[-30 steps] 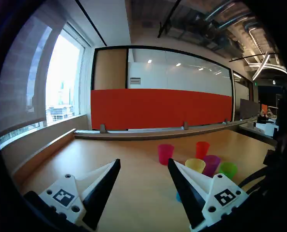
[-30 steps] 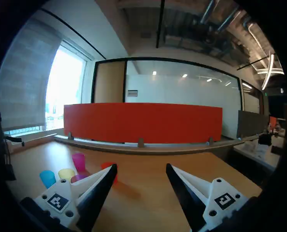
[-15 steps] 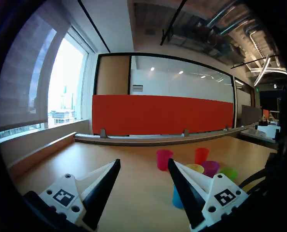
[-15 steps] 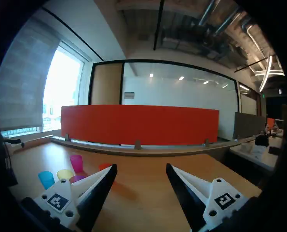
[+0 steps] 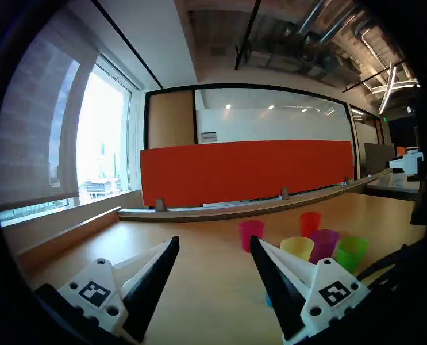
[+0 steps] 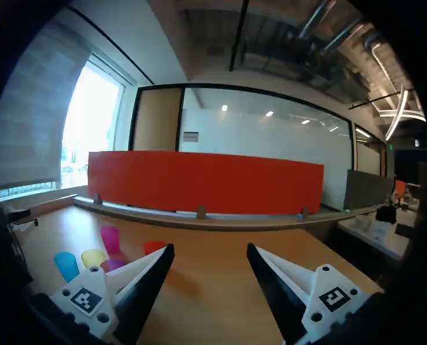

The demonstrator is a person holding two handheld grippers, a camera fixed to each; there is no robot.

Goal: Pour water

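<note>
right gripper (image 6: 209,247): jaws wide apart, nothing between them
table (image 6: 213,299): bare wood between and ahead of the fingers
pink cup (image 6: 110,238): upright, ahead and left of the left finger
blue cup (image 6: 66,265): upright, farthest left of the left finger
yellow cup (image 6: 92,257): upright, between blue cup and pink cup
purple cup (image 6: 113,264): partly hidden behind left finger
red cup (image 6: 153,246): just behind left fingertip, base hidden, maybe touching purple cup
orange panel (image 6: 204,181): far ahead, spanning past both fingers
</note>
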